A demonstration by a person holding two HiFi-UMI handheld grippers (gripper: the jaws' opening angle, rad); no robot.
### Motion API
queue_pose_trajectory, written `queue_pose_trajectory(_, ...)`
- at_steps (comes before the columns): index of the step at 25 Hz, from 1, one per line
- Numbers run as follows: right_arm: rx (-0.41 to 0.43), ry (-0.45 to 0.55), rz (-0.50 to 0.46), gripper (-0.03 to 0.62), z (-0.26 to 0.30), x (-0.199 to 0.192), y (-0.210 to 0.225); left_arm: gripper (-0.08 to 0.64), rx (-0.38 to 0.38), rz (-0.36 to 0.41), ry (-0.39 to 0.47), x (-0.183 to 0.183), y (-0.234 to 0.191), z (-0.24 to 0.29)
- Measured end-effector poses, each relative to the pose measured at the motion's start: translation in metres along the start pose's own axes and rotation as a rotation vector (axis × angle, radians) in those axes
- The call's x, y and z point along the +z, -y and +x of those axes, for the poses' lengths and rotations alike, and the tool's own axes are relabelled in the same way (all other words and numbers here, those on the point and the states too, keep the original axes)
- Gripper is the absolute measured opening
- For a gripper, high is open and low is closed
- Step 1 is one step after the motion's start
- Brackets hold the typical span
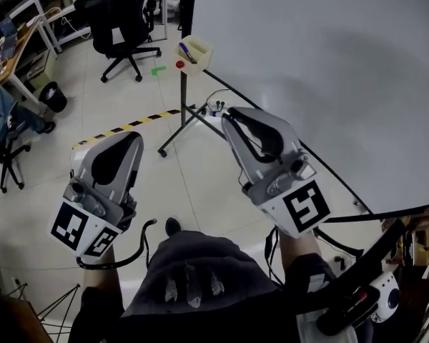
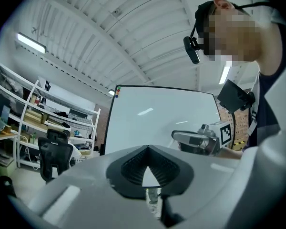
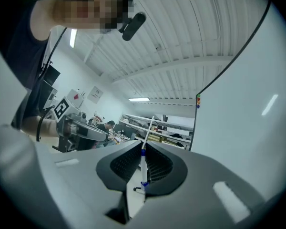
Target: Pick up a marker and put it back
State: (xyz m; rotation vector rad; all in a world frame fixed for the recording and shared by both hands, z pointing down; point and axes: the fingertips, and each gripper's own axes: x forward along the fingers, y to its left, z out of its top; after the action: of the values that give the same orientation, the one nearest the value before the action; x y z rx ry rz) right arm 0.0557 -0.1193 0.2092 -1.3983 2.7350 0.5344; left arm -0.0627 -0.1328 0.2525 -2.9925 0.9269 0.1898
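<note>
Only the right gripper view shows the marker (image 3: 143, 168). It is slim and white with blue ends, and the right gripper (image 3: 143, 146) clamps it upright between its jaws. In the head view the gripper body hides it. The left gripper (image 2: 148, 148) is closed tip to tip on nothing. A holder (image 1: 194, 52) sits at a corner of the whiteboard (image 1: 329, 84), with an office chair (image 1: 120, 20) beyond.

Whiteboard (image 1: 322, 84) looms beside the right tool (image 1: 229, 117) (stand (image 1: 183, 98), chair (image 1: 121, 16) ahead); floor (image 1: 86, 98) leftward lies open.
</note>
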Motion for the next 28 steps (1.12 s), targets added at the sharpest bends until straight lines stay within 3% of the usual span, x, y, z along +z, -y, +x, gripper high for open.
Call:
queue_pose_trajectory(4,0.012,0.020,0.030,0.029,-0.070,0.008,0.005,0.006,-0.003,-0.015,0.019,-0.002,0.073,0.020)
queue_pose_trajectory(11,0.046,0.026,0.069,0.029,-0.171,0.004,0.024,0.006,0.035,0.059,0.002,-0.011,0.179,0.038)
queue_pose_trajectory(19,0.090,0.066,0.130,0.029,-0.209,0.012,0.019,0.006,0.120,0.085,0.008,0.010,0.222,0.012)
queue_pose_trajectory(28,0.169,0.027,0.111,0.029,-0.225,0.014,-0.037,0.006,0.232,0.090,-0.001,0.010,0.236,-0.053)
